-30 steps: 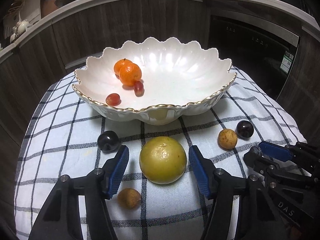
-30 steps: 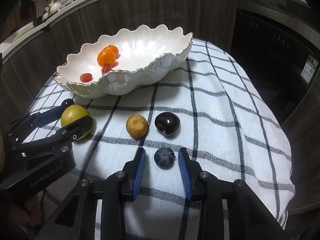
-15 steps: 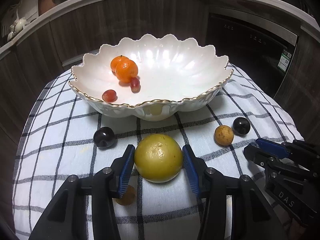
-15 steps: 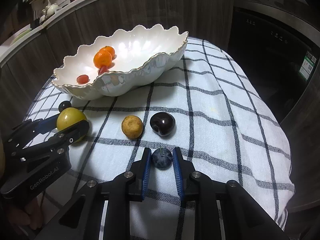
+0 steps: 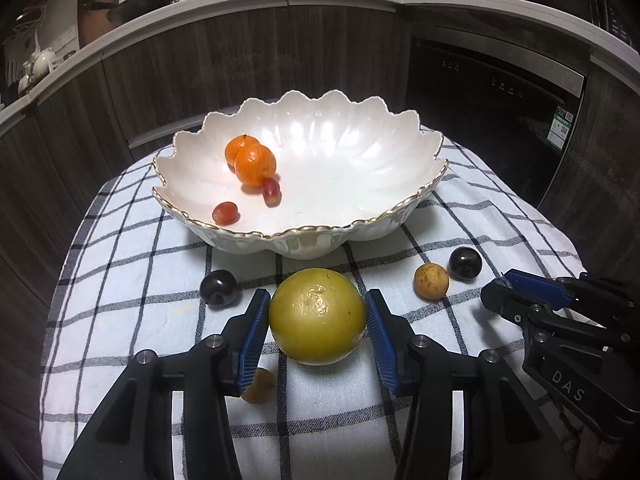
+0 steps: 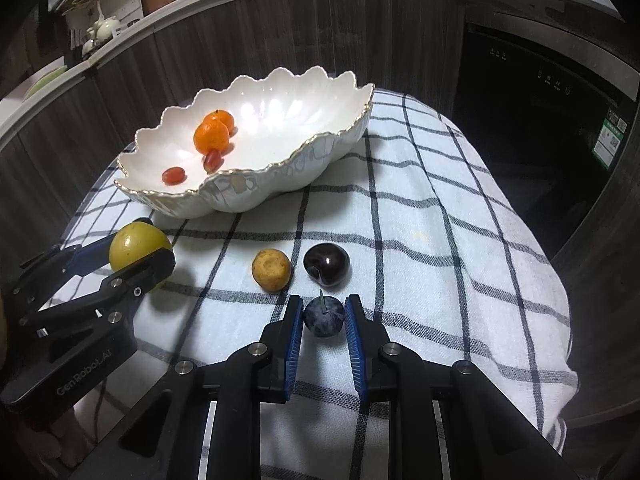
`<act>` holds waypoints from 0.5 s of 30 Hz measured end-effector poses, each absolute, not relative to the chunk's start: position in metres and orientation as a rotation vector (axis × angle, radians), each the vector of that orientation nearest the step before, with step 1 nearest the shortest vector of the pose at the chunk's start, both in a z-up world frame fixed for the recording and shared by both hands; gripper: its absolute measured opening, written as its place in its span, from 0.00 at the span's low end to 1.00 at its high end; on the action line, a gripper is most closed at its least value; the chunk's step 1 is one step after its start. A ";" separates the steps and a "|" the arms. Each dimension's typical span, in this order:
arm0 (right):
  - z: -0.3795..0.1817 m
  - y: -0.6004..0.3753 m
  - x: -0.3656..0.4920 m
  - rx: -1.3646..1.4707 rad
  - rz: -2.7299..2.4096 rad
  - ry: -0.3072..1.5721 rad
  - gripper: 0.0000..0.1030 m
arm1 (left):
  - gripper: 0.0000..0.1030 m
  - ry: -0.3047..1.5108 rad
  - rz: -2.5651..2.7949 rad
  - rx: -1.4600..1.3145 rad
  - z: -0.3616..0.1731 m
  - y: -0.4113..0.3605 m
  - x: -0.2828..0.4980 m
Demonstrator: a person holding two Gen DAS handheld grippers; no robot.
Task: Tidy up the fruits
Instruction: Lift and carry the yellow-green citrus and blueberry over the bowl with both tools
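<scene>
A white scalloped bowl (image 5: 400, 184) (image 6: 320, 148) holds two oranges (image 5: 255, 165) and two red grapes (image 5: 225, 213). My left gripper (image 5: 316, 320) is shut on a large yellow-green fruit (image 5: 316, 316) (image 6: 138, 246) and holds it just above the cloth, in front of the bowl. My right gripper (image 6: 323, 322) is shut on a small dark blue plum (image 6: 323, 316), also lifted a little. A tan round fruit (image 6: 271, 270) (image 5: 431, 281) and a dark cherry (image 6: 326, 265) (image 5: 464, 263) lie on the checked cloth (image 6: 440, 240).
Another dark cherry (image 5: 218, 287) lies left of my left gripper and a small brown fruit (image 5: 258, 386) under its left finger. The cloth drops off at the round table's edges. Dark cabinets (image 5: 240, 60) and an oven (image 5: 492, 112) stand behind.
Both grippers closed on their fruits, the left on the yellow-green fruit, the right on the blue plum, and both have lifted slightly.
</scene>
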State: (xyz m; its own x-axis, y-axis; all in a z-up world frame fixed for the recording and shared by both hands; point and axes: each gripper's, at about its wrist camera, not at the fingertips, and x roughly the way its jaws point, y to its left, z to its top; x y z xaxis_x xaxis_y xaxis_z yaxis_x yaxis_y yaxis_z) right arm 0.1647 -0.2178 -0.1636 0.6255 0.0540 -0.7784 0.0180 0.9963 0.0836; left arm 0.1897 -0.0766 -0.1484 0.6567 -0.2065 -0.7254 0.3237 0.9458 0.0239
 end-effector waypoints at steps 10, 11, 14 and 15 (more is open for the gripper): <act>-0.149 -0.211 0.165 0.067 0.046 0.868 0.22 | 0.46 0.775 -0.280 0.150 -0.130 -0.068 0.187; -0.148 -0.210 0.166 0.065 0.048 0.865 0.22 | 0.46 0.774 -0.278 0.149 -0.128 -0.067 0.187; -0.143 -0.210 0.166 0.060 0.049 0.857 0.22 | 0.46 0.766 -0.276 0.143 -0.122 -0.066 0.187; -0.141 -0.210 0.167 0.058 0.049 0.853 0.22 | 0.46 0.764 -0.275 0.140 -0.121 -0.065 0.187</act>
State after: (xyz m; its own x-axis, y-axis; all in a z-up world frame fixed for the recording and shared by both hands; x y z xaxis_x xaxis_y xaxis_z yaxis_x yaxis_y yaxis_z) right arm 0.1672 -0.2097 -0.1412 0.6564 0.0666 -0.7515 -0.0197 0.9973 0.0711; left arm 0.1874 -0.0651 -0.1209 0.6888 -0.1944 -0.6983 0.2957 0.9549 0.0258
